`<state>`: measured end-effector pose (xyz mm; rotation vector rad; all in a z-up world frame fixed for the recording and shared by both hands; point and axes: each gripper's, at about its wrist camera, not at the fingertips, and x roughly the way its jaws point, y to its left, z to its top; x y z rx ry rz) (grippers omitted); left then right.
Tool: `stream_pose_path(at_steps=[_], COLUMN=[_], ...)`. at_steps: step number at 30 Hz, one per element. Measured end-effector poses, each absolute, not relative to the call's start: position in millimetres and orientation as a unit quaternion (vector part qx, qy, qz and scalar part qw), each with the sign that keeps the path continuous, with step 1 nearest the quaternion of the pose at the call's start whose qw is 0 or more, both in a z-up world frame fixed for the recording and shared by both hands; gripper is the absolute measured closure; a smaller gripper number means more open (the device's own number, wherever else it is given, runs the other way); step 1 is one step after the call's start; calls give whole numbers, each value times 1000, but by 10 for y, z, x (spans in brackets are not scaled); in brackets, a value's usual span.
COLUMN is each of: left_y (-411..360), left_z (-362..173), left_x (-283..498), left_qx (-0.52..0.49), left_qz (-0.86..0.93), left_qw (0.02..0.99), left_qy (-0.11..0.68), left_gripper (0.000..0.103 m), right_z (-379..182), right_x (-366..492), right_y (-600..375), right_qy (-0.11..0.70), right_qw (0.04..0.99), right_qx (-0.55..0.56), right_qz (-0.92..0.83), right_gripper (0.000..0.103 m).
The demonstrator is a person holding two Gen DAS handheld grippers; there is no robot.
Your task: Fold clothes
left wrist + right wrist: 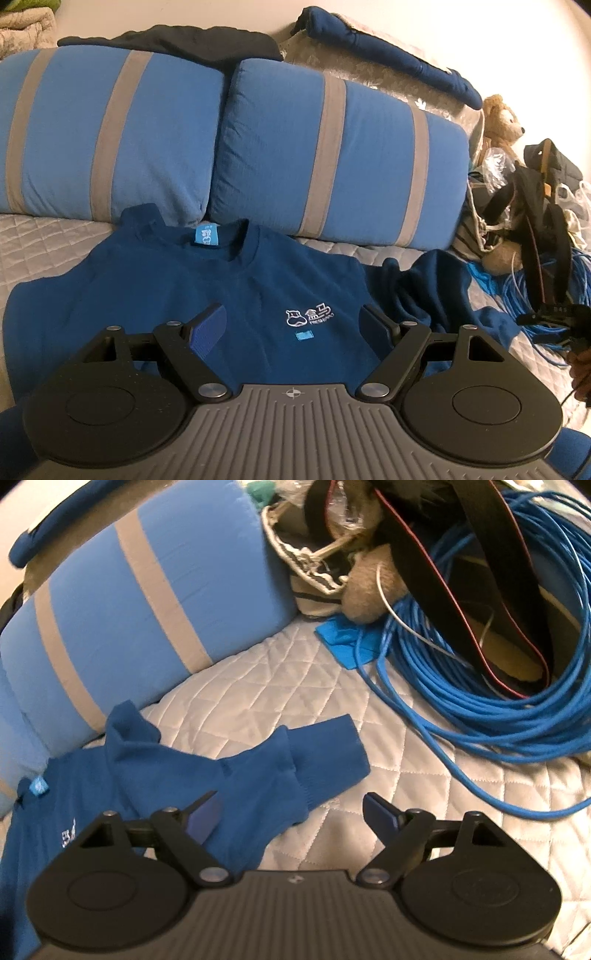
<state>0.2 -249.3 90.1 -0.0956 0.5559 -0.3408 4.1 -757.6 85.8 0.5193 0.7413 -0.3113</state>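
Note:
A dark blue sweatshirt (221, 280) with a white chest logo lies face up on the quilted grey bed cover (44, 236), neck toward the pillows. My left gripper (293, 325) is open and empty, above the shirt's chest. The shirt's right sleeve (258, 768) lies bunched on the cover, its cuff pointing right. My right gripper (291, 812) is open and empty, just over that sleeve; its left finger is above the fabric, its right finger above bare cover.
Two blue pillows with grey stripes (332, 155) lean behind the shirt. Another blue garment (388, 55) lies on top behind them. A coil of blue cable (498, 686), a black strap, a teddy bear (502, 118) and bags crowd the right side.

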Motion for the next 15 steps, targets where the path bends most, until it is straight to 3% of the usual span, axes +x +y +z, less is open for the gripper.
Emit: stream_pose_path(at_steps=[8,15], left_y=[-2565,-2584], left_z=[858,842], left_x=[19,20], left_qx=[-38,-35], left_qz=[-180,-182], left_qw=[941,941], left_qy=[284,284], left_gripper=[24,24], right_z=[795,538], right_x=[14,52], right_y=[-7704,-7770], right_qy=[328,331], right_qw=[881,853], right_qx=[308,374], right_qz=[-149,-149], right_gripper=[20,37])
